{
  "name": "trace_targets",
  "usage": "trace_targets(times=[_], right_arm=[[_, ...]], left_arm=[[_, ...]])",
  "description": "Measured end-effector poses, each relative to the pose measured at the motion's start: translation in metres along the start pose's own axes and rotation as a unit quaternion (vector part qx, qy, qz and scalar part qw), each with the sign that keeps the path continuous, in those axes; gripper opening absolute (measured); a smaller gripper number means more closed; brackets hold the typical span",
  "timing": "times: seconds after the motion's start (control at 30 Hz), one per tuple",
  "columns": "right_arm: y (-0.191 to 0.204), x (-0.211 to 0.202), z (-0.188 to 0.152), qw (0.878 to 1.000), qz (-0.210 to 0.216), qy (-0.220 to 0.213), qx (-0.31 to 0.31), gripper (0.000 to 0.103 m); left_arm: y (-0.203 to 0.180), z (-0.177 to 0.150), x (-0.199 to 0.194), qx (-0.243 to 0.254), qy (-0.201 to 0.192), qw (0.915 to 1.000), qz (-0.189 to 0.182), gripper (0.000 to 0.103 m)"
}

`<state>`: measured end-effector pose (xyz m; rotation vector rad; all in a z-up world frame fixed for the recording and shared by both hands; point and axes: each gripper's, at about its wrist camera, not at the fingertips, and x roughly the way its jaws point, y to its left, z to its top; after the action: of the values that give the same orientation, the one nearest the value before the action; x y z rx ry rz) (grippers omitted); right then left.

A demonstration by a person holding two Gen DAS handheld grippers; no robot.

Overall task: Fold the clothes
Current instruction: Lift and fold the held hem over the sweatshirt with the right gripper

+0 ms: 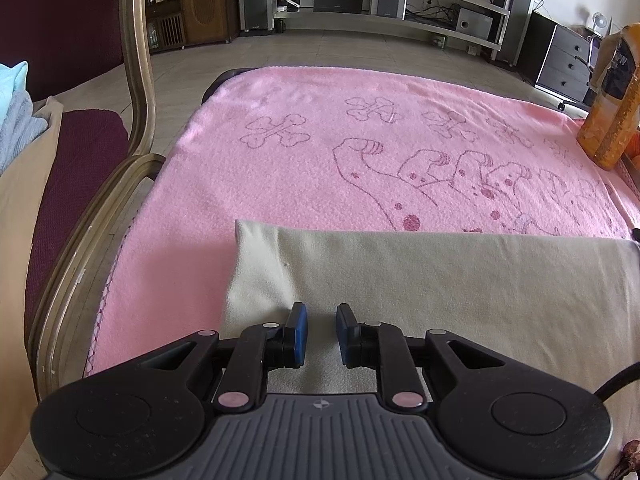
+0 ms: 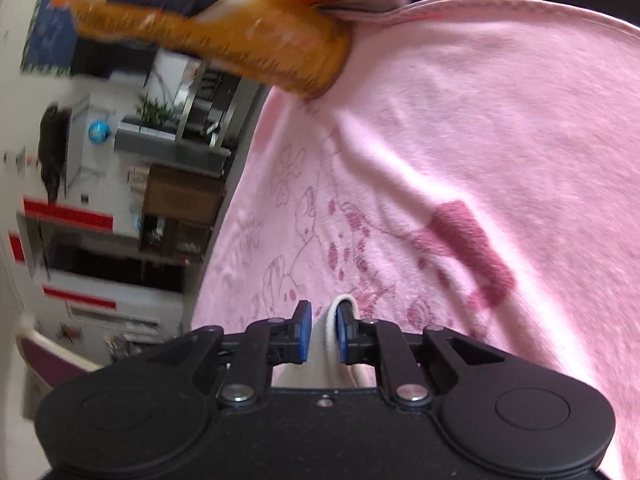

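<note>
A beige garment (image 1: 440, 280) lies folded along the near side of a pink blanket (image 1: 320, 160) printed with bones and a dog. In the left wrist view my left gripper (image 1: 322, 320) sits low over the garment's left end. Its blue pads are a narrow gap apart, cloth fills that gap, and a crease runs up to the left pad. In the right wrist view, which is blurred, my right gripper (image 2: 323, 320) has the beige garment (image 2: 326, 340) and its white hem pinched between the pads, over the pink blanket (image 2: 480, 140).
An orange drink bottle (image 1: 612, 96) stands at the blanket's far right edge and shows in the right wrist view as the orange bottle (image 2: 208, 36). A wood-framed chair (image 1: 138, 80) with a maroon seat stands left. Light blue folded clothes (image 1: 16, 112) lie beyond it. Shelves line the far wall.
</note>
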<state>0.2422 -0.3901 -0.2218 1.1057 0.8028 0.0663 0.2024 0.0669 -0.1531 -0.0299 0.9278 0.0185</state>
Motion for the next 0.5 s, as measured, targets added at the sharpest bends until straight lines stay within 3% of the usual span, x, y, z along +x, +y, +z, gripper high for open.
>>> trace_targets(times=[0.07, 0.2, 0.27, 0.4, 0.5], right_arm=[[-0.001, -0.012, 0.002, 1.000, -0.004, -0.017, 0.017, 0.031], [0.001, -0.042, 0.007, 0.998, -0.004, -0.042, 0.050, 0.031], [0.020, -0.052, -0.002, 0.999, -0.003, -0.031, 0.023, 0.031], [0.055, -0.068, -0.025, 0.997, 0.009, -0.026, -0.068, 0.031], [0.076, -0.063, -0.045, 0.981, -0.029, -0.075, -0.174, 0.030]], left_arm=[[0.000, 0.000, 0.000, 0.000, 0.000, 1.0000, 0.000, 0.018], [0.000, 0.001, -0.004, -0.002, -0.002, 1.0000, 0.000, 0.018], [0.004, 0.002, -0.015, -0.012, -0.012, 0.9998, -0.004, 0.018], [0.033, 0.009, -0.053, -0.066, -0.073, 0.9951, -0.015, 0.018], [0.055, 0.015, -0.059, -0.099, -0.096, 0.9904, 0.001, 0.014]])
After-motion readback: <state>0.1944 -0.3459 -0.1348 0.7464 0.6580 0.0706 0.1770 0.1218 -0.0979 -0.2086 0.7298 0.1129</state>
